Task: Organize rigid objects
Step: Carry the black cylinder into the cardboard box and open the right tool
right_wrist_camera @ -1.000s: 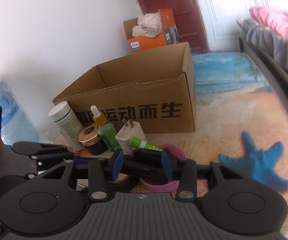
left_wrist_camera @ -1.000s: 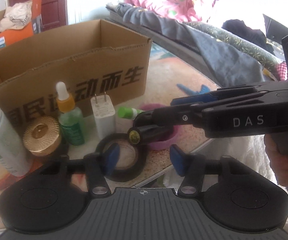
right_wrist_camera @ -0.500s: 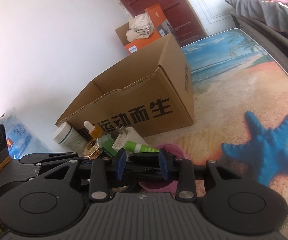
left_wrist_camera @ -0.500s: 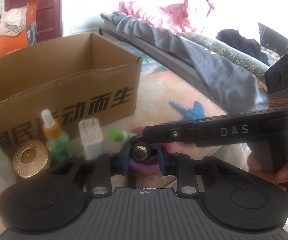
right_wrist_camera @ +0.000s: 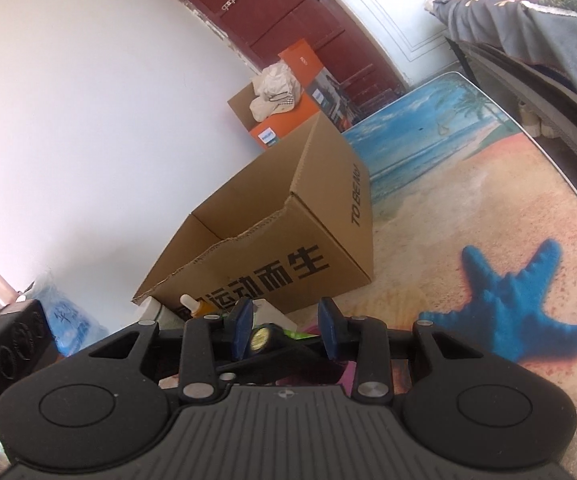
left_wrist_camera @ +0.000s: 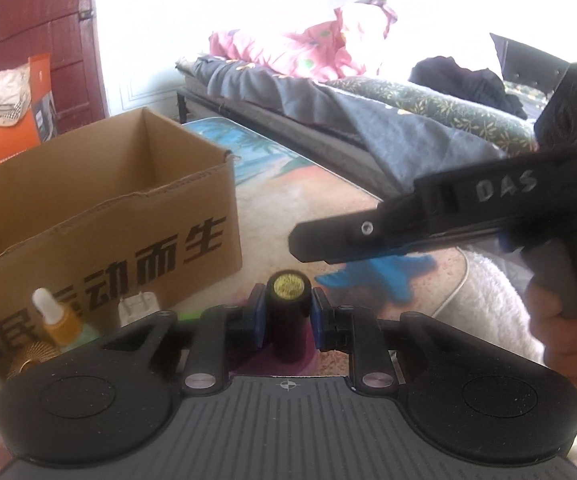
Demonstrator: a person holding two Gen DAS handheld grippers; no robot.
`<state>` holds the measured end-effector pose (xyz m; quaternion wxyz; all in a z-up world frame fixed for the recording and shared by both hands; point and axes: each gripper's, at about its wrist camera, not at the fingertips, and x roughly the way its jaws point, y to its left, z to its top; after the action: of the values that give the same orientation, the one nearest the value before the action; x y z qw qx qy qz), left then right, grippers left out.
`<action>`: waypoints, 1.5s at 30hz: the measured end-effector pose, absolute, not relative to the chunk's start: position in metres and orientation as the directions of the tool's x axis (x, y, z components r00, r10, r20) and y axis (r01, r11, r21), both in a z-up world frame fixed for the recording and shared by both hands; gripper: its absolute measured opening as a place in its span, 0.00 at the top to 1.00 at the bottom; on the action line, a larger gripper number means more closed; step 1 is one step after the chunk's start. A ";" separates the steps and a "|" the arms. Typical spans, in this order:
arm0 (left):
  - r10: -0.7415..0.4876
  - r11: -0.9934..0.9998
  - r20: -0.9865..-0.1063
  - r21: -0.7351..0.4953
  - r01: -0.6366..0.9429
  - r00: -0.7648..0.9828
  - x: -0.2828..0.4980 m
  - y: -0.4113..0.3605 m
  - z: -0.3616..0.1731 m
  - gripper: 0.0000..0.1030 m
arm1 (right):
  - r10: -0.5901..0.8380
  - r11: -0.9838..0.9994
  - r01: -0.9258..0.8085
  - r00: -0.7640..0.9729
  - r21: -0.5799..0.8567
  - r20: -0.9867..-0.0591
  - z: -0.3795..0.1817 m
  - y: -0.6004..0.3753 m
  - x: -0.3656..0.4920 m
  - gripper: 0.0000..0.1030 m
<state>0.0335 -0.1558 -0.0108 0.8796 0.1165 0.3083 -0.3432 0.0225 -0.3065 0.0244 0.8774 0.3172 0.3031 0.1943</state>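
Holding: left gripper (left_wrist_camera: 287, 316) is clamped on the black cylinder (left_wrist_camera: 287, 322). The jaws have just been closing, and both blue pads (left_wrist_camera: 255, 318) now press on its sides. The grip sits high on the body. The cylinder's long axis runs up-down in the left wrist view, crosswise to the line the pads close along, with the gold end cap on top. It looks lifted clear of the table (right_wrist_camera: 468, 208), though its lower end is hidden behind the gripper body, so I can't confirm that.

Right gripper (right_wrist_camera: 284, 330) has its jaws partly apart with nothing between the pads. In the left wrist view it hangs off to the right of the cylinder and above it, not touching, with the person's hand (left_wrist_camera: 568, 320) on the grip.

Behind the left gripper body, toward the table's near edge, are the dropper bottle (left_wrist_camera: 58, 320), the white plug (left_wrist_camera: 138, 306) and the gold ribbed lid (left_wrist_camera: 34, 354). They stand in a row just in front of the box wall. Something purple sits under the cylinder, but I can't tell what it is.

Key relation: the cardboard box (left_wrist_camera: 100, 216) lies ahead and to the left of the held cylinder, open top up, and no contents are visible from here. The left hand is the nearer one and already has the load. My read is that the next move is up and over the near wall, then a drop. The risk is clipping that torn wall edge or the dropper bottle on the way.

Further out is the blue starfish print (right_wrist_camera: 504, 320) toward the table's right edge, then the bed (left_wrist_camera: 328, 92) and the orange carton (left_wrist_camera: 8, 140) by the door.
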 end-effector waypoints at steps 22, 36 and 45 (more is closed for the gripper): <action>-0.533 0.733 -0.591 0.034 0.679 0.606 0.023 -0.156 -0.015 0.80 | 0.499 0.830 -0.242 0.725 0.503 -0.474 0.040 -0.268 0.027 0.72; -0.436 0.857 -0.451 0.057 0.512 0.779 0.059 -0.078 0.109 0.80 | 0.656 0.744 -0.508 0.678 0.433 -0.331 0.167 -0.192 0.103 0.74; -0.264 0.926 -0.686 0.017 0.378 0.678 0.164 -0.048 0.071 0.80 | 0.717 0.695 -0.405 0.439 0.594 -0.541 0.122 -0.125 0.249 0.74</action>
<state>0.1644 -0.0477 0.0709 0.9126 0.0790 0.3606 -0.1760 0.2485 -0.1253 0.1221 0.8263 0.1922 0.4061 0.3396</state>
